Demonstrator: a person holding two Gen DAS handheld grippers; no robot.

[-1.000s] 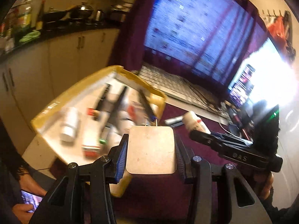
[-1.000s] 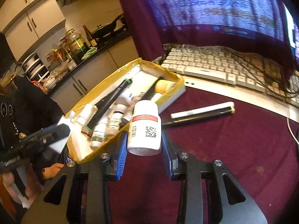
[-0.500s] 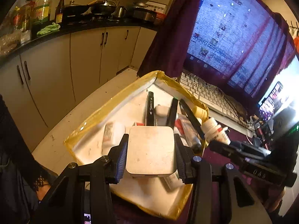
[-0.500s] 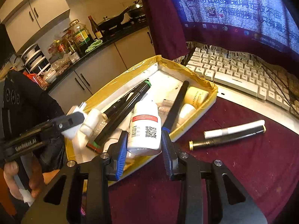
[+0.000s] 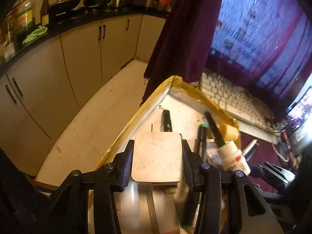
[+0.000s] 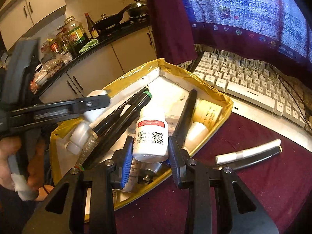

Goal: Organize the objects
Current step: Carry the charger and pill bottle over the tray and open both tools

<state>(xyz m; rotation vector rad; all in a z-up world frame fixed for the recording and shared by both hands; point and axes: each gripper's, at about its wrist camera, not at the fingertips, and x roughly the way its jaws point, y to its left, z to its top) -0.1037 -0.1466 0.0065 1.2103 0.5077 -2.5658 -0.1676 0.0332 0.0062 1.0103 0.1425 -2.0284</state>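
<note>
Both grippers are hovering over a yellow-rimmed tray point(image 6: 212, 89), each carrying an item to drop in: the left gripper point(image 5: 157, 156) is clamping a flat white charger point(image 5: 157, 156) between its jaws, while the right gripper point(image 6: 149, 152) is squeezing a white pill bottle point(image 6: 151, 136) with a red label. Judging by this, the placing step is under way, and each load next needs lowering into a free patch before the jaws let go. Beneath and ahead of the jaws, the tray is already holding black markers point(image 6: 124, 115), a cream tube point(image 6: 206, 113) and small bottles point(image 6: 80, 136). To the right of the right jaws, two pens point(image 6: 249, 154) are lying on the maroon tabletop point(image 6: 253, 191), outside the tray.
</note>
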